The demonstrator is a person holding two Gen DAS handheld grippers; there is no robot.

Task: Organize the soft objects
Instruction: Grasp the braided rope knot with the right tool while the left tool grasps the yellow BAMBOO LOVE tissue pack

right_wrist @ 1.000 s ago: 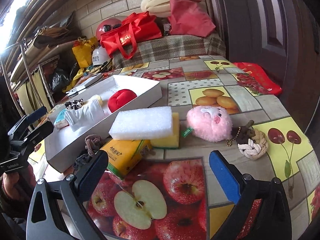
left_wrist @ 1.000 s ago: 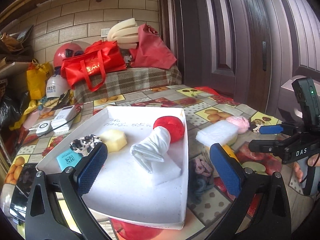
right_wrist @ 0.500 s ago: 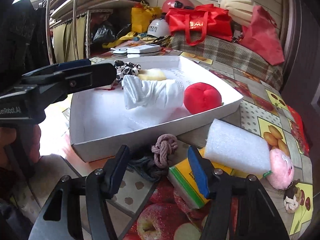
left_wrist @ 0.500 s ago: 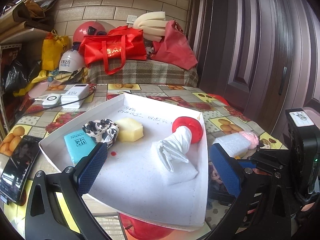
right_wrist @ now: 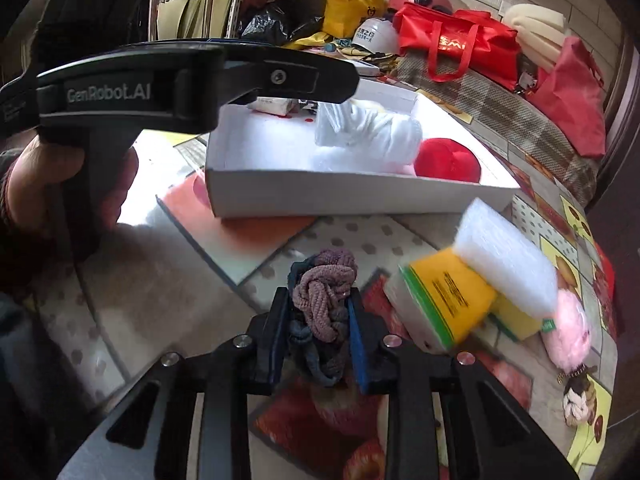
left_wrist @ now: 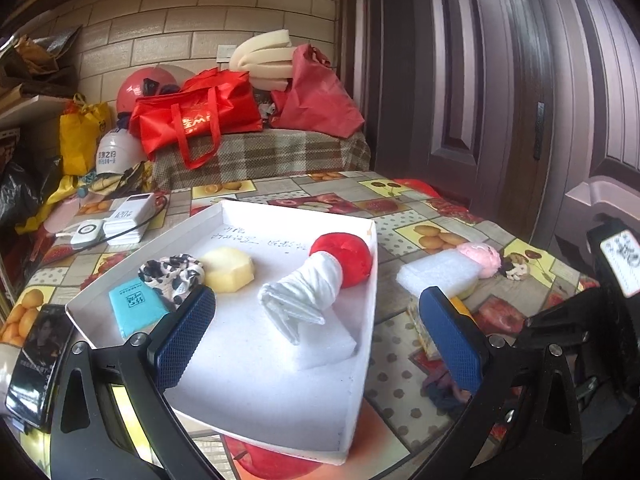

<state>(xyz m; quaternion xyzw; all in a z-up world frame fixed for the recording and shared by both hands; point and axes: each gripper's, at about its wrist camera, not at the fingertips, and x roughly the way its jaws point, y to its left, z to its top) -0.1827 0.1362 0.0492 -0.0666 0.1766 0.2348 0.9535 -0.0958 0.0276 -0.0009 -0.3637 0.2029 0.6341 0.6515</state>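
Nearest, pinched tight between the pads of the right gripper: a knotted bundle of mauve and blue-grey hair ties, resting low over the fruit-print tablecloth, just short of the near wall of the white tray. Not yet in the tray, so one more item on its way. Just beside, to the right in the right wrist view, still outside: a yellow tissue pack, a white foam block lying on a yellow sponge, a pink plush toy, and a small rope-knot charm at the far right. Left gripper hanging over the tray's near corner, fingers spread wide, nothing between them. Already sorted inside the tray, seen from the left wrist: a teal packet, a black-and-white scrunchie, a pale yellow sponge piece, a rolled white cloth on a white foam pad, and a red plush ball at the far edge. Roughly half done by the look of it: six pieces in, one in the grip, about five left on the cloth. Farther back, red bags and helmets against the brick wall, no part of the sorting.
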